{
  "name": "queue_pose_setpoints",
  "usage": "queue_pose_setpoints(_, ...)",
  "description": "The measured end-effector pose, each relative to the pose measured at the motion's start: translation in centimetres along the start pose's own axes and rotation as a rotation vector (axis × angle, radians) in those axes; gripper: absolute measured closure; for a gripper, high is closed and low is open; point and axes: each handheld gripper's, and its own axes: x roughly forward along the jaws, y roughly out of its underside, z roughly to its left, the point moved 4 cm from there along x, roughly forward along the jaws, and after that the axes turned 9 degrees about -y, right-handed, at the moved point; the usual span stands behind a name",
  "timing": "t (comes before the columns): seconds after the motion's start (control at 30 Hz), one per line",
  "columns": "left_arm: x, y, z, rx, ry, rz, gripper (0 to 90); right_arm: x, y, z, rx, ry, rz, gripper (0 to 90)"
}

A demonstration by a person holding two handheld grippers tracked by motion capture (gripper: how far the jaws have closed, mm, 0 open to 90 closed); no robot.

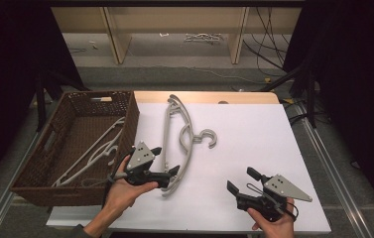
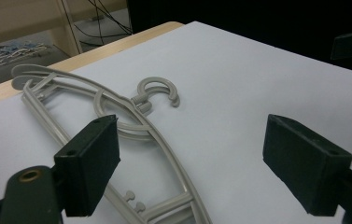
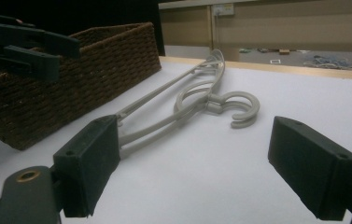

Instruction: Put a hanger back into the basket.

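A grey plastic hanger lies flat on the white table top, its hook pointing right. My left gripper is open at the hanger's near end, one jaw on each side of the near arm. In the left gripper view the hanger runs up between and past the open left gripper. My right gripper stands open near the table's front right with nothing in it. From the right gripper the hanger lies ahead, apart from the jaws.
A brown wicker basket stands at the table's left with another grey hanger inside it. In the right gripper view the basket sits left of the hanger, with the left gripper before it. Cables lie on the floor beyond.
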Motion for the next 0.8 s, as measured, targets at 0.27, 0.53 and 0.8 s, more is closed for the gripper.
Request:
queue_pose_setpoints(0.27,2.8,-0.9,-0.2,0.01,0.004,0.045,19.3,0.1,-0.1,0.0,-0.005,-0.009,-0.006,17.7)
queue_pose_setpoints(0.53,6.3,-1.5,0.4,0.056,-0.016,0.129,24.0,0.2,-0.1,0.1,0.002,-0.022,-0.009,17.7)
queue_pose_setpoints(0.8,9.6,-1.6,1.0,0.087,-0.02,0.219,25.4,0.2,-0.1,0.1,0.004,-0.027,-0.011,17.7)
